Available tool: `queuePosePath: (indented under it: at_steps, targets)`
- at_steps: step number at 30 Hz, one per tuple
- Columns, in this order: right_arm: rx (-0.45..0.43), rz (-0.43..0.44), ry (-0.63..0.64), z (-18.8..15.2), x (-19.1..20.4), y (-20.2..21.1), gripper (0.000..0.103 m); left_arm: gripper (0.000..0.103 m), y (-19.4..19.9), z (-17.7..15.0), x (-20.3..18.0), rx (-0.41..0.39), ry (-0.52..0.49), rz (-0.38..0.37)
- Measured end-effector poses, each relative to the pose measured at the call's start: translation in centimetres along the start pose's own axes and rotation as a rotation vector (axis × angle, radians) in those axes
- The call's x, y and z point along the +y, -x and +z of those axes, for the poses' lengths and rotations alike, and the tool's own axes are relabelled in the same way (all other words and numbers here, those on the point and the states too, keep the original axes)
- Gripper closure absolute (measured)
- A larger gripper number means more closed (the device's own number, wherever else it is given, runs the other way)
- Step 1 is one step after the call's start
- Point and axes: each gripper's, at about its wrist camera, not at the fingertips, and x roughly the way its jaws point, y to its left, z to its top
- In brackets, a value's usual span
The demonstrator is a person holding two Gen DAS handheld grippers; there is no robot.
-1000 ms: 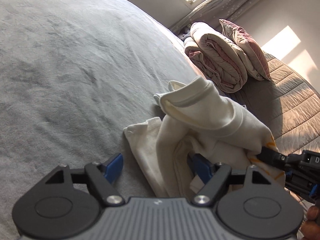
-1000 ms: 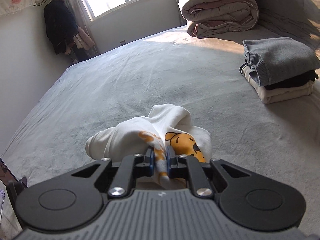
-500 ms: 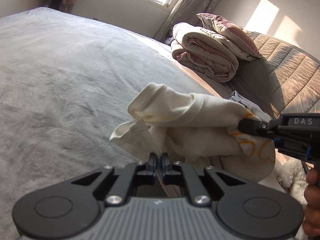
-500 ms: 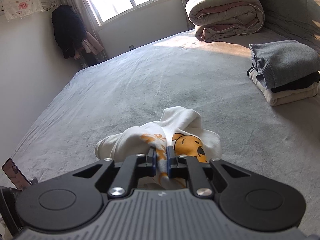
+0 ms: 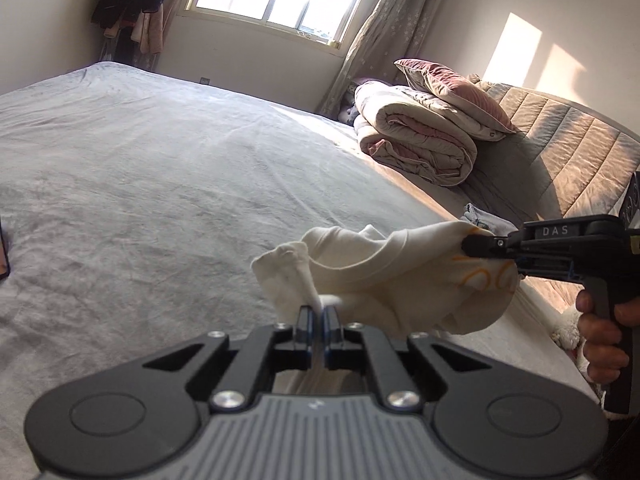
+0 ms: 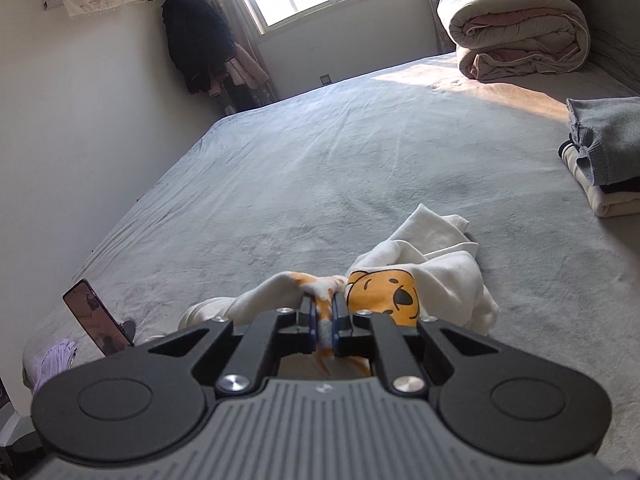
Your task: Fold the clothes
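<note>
1. Aloft over the grey bed sheet (image 5: 152, 184), the cream-white cotton shirt with an orange cartoon bear print (image 5: 384, 280) hung bunched between both tools, clear of the bed.
2. The left gripper (image 5: 319, 312) had its fingers clamped on a fold of the shirt's pale edge.
3. The right gripper (image 6: 323, 310) had its fingers pinched on the printed cloth; a hand (image 5: 600, 340) gripped its handle.
4. Farther off lay a rolled beige quilt (image 5: 416, 136) under a dusty-pink pillow (image 5: 452, 92), and a stack of folded clothes topped by a grey knit (image 6: 608, 148).
5. A dark phone (image 6: 96, 316) stood propped at the bed's edge.
</note>
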Motion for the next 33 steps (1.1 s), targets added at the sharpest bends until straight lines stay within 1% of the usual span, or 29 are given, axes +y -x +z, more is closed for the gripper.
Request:
queuePosePath:
  at_steps: [2,6,11,14,18,23,26,30,33]
  targets:
    - [0.01,0.027,0.014,-0.4,0.9,-0.2,0.093,0.099,0.5,-0.2,1.3,0.002,0.026,0.026]
    - [0.01,0.072,0.052,-1.0,2.7,-1.1,0.093,0.099,0.5,0.3,2.8,-0.045,0.027,0.109]
    - [-0.026,0.07,0.103,-0.1,4.2,-3.1,0.093,0.099,-0.5,2.2,4.0,-0.119,0.006,0.209]
    - [-0.048,0.039,0.122,1.2,4.8,-4.1,0.093,0.099,-2.2,3.5,4.9,-0.141,0.028,0.248]
    - [-0.065,0.003,0.138,2.8,5.6,-5.8,0.093,0.099,-4.7,5.2,5.7,-0.145,0.042,0.277]
    - [-0.075,-0.03,0.147,4.4,6.5,-8.7,0.093,0.099,-6.5,6.9,6.2,-0.184,0.074,0.318]
    - [-0.069,-0.037,0.136,5.2,6.6,-10.5,0.093,0.099,-7.4,7.7,6.1,-0.208,0.07,0.342]
    - [-0.047,-0.04,0.134,5.6,6.8,-12.5,0.093,0.098,-9.0,7.9,7.3,-0.182,0.114,0.359]
    - [-0.024,-0.042,0.148,5.4,6.9,-14.1,0.093,0.098,-9.9,7.6,7.7,-0.155,0.129,0.369]
